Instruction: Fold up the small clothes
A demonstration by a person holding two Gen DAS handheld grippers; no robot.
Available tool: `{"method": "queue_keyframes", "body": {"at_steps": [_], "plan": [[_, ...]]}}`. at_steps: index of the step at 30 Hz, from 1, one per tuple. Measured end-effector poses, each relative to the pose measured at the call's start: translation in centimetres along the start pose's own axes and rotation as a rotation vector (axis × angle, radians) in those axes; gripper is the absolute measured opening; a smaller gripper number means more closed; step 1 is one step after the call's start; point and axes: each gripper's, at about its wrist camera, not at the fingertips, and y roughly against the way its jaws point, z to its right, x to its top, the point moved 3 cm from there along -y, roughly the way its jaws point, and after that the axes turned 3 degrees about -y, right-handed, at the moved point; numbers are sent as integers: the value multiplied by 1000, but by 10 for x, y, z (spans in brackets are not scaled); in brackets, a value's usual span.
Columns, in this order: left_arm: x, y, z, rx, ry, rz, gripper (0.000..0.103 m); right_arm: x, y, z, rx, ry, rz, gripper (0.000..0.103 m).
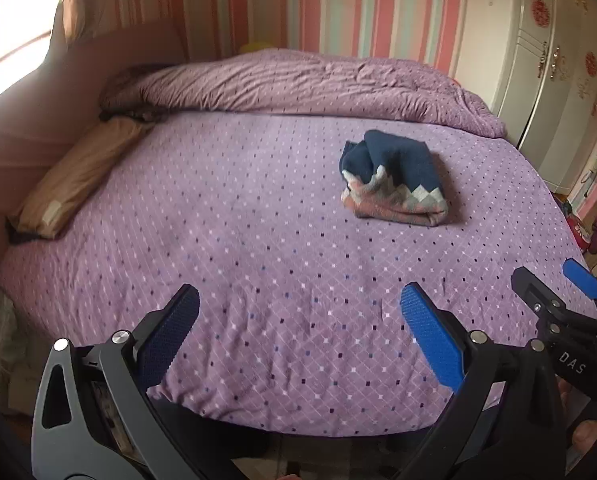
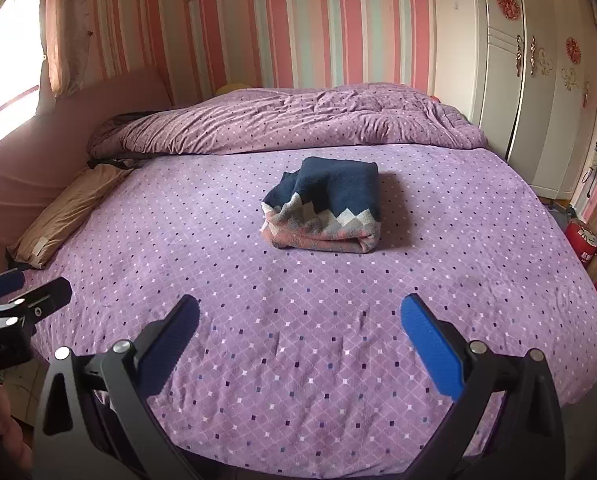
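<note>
A folded sweater (image 1: pixel 394 178) (image 2: pixel 324 204), navy on top with a grey, white and pink zigzag band along its near edge, lies on the purple diamond-patterned bed (image 1: pixel 238 240) (image 2: pixel 438 272), toward the far middle of the mattress and just short of the rumpled purple duvet (image 1: pixel 298 84) (image 2: pixel 298 120) bunched along the back. Both tools hang over the near edge of the bed, well apart from the sweater. The left hand-held gripper (image 1: pixel 298 320) has its blue-padded fingers (image 1: pixel 432 340) spread wide with nothing between them; the right hand-held gripper (image 2: pixel 298 324) is likewise spread wide and holds nothing. In the left wrist view the right tool shows at the lower right edge, and in the right wrist view the left tool shows at the left edge. A tan pillow (image 1: pixel 74 178) (image 2: pixel 66 216) lies at the left side of the bed against a pink headboard (image 1: pixel 30 120) (image 2: pixel 58 136). Striped pink wallpaper (image 1: pixel 338 4) (image 2: pixel 298 32) and a white wardrobe (image 1: pixel 550 80) (image 2: pixel 538 100) stand behind.
</note>
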Motion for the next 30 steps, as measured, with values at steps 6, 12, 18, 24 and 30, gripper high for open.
{"method": "queue_keyframes", "body": {"at_steps": [6, 12, 18, 24, 30], "plan": [[-1, 19, 5, 20, -46, 40, 100, 5, 11, -7, -17, 21, 8, 101], [-1, 22, 3, 17, -43, 36, 100, 7, 11, -8, -27, 25, 4, 101], [-1, 22, 2, 15, -33, 28, 100, 9, 11, -10, -25, 24, -3, 101], [-1, 20, -2, 34, -19, 30, 100, 12, 22, -13, -28, 24, 38, 101], [1, 18, -4, 42, -10, 30, 100, 9, 33, -20, -69, 56, 75, 101]]}}
